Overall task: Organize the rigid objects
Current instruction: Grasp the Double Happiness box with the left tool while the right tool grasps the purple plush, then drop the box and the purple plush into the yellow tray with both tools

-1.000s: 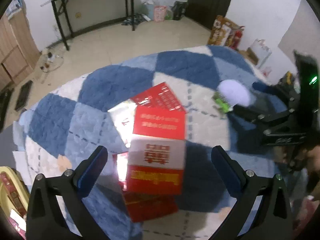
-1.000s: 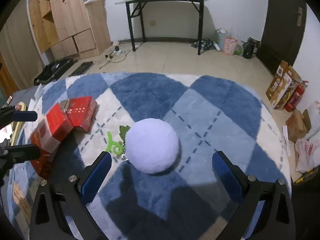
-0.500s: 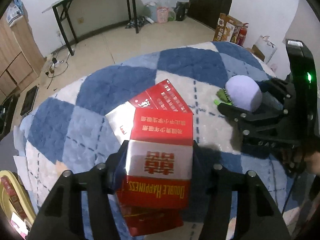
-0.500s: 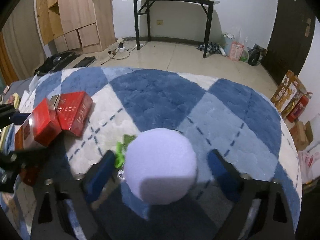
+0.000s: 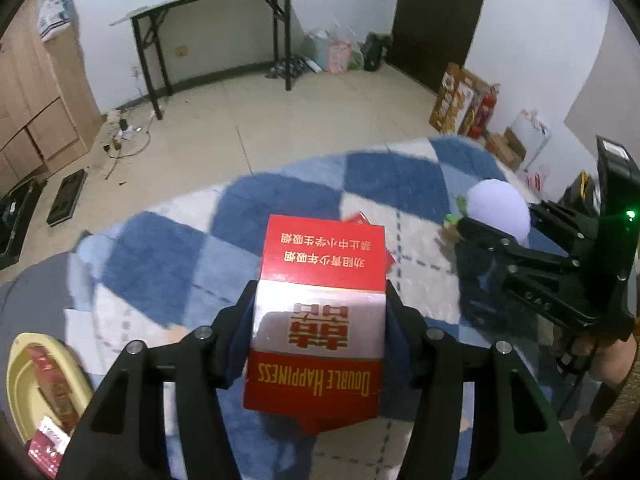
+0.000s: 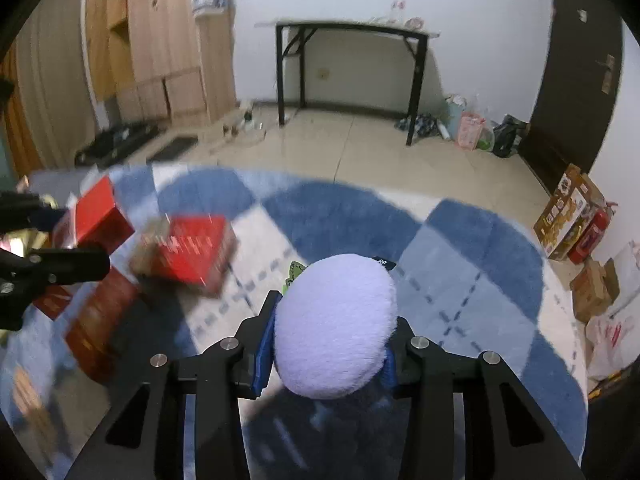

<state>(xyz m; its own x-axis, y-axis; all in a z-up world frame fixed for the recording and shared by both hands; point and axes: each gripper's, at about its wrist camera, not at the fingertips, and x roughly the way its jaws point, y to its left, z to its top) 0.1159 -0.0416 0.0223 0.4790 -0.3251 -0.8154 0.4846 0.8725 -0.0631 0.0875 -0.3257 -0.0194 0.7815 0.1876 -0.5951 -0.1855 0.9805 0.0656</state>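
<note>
The red box (image 5: 316, 320) was pinched in the left gripper (image 5: 320, 332), up above the blue rug (image 5: 168, 256). The right gripper (image 6: 328, 344) squeezed a fluffy ball (image 6: 334, 324). More red boxes (image 6: 188, 252) lay on the rug, waiting. A yellow tub (image 5: 20, 368) held some already.

Ahead of the grippers, across the tiled floor (image 5: 320, 120), a black-legged table (image 6: 352, 32) stands against the white wall. Bags and bottles (image 6: 472, 128) crowd the floor by its right leg. Far left of them rise wooden cabinets (image 6: 160, 48), with cables (image 5: 120, 136) strewn on the floor nearby. To the right a dark door (image 6: 576, 80) stands, and cardboard boxes (image 6: 568, 216) beside a red extinguisher (image 6: 592, 236).
</note>
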